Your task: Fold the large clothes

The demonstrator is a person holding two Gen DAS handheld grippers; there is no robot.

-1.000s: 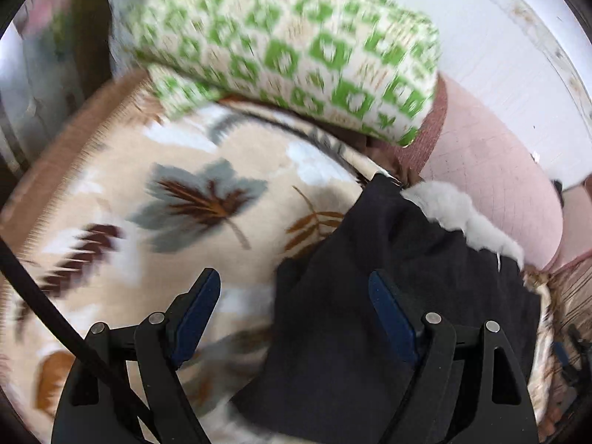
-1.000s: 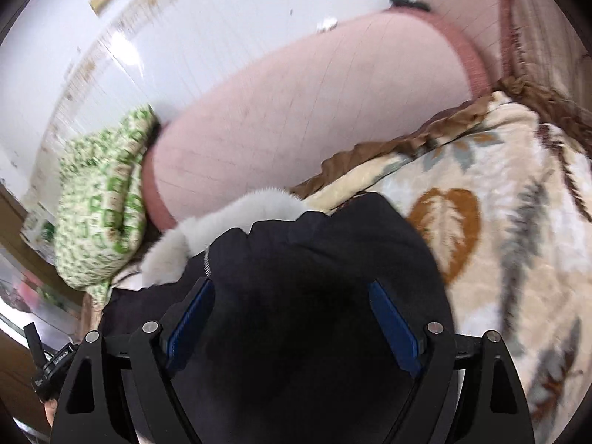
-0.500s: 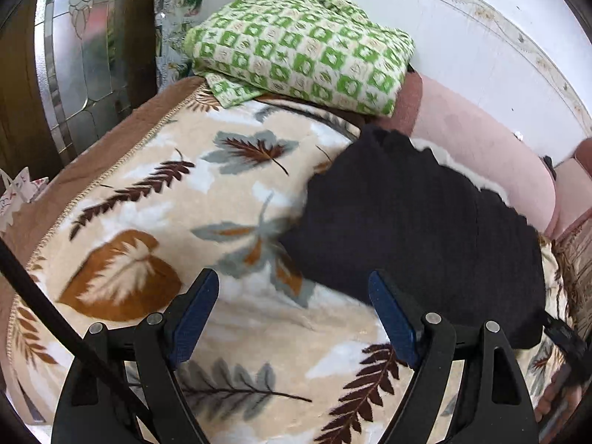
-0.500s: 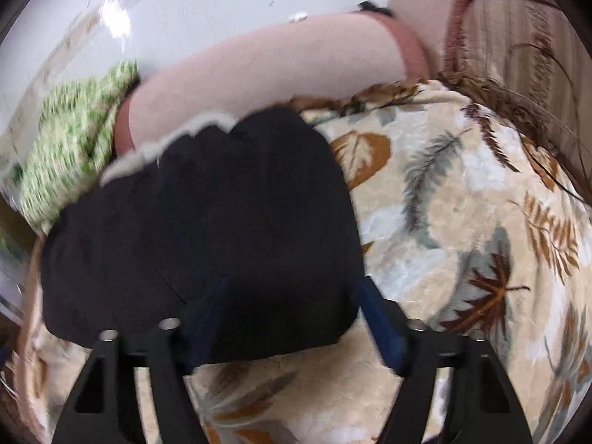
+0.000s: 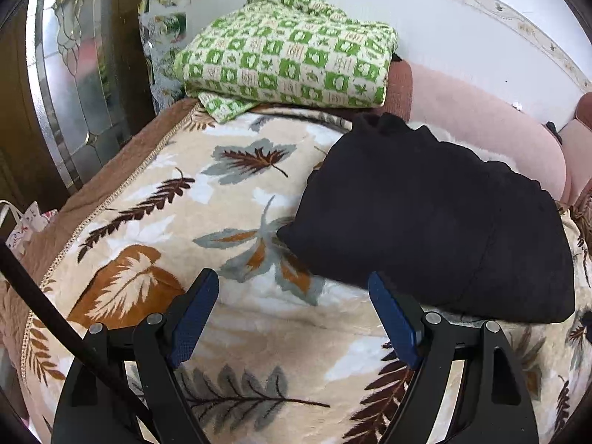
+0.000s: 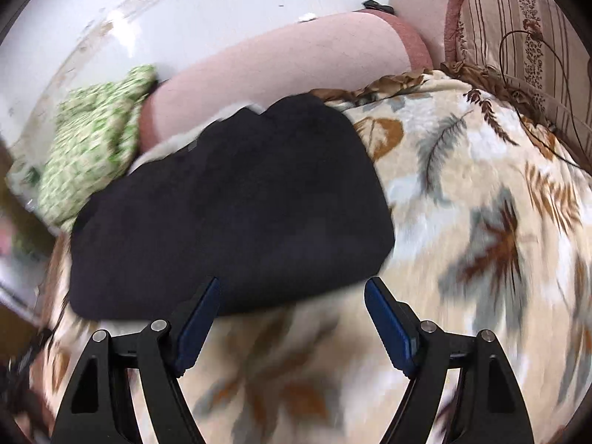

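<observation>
A folded black garment (image 5: 436, 222) with a white fleece lining showing at its far edge lies on the leaf-patterned blanket (image 5: 207, 199), against the pink bolster. My left gripper (image 5: 292, 296) hangs open just in front of the garment's near left edge, with only blanket between its blue pads. In the right wrist view the same black garment (image 6: 229, 207) fills the middle. There my right gripper (image 6: 290, 299) hovers at the garment's near edge; its jaws are opening and its pads hold nothing.
A folded green-checked blanket (image 5: 288, 51) sits at the far left by the wall. A long pink bolster (image 6: 281, 63) runs along the back. A striped cushion (image 6: 518, 37) stands at the right. A glass-panelled door (image 5: 74, 85) is on the left.
Both grippers have drawn back from the black garment, which now lies flat and folded ahead of them. The right view is still blurred from moving.
</observation>
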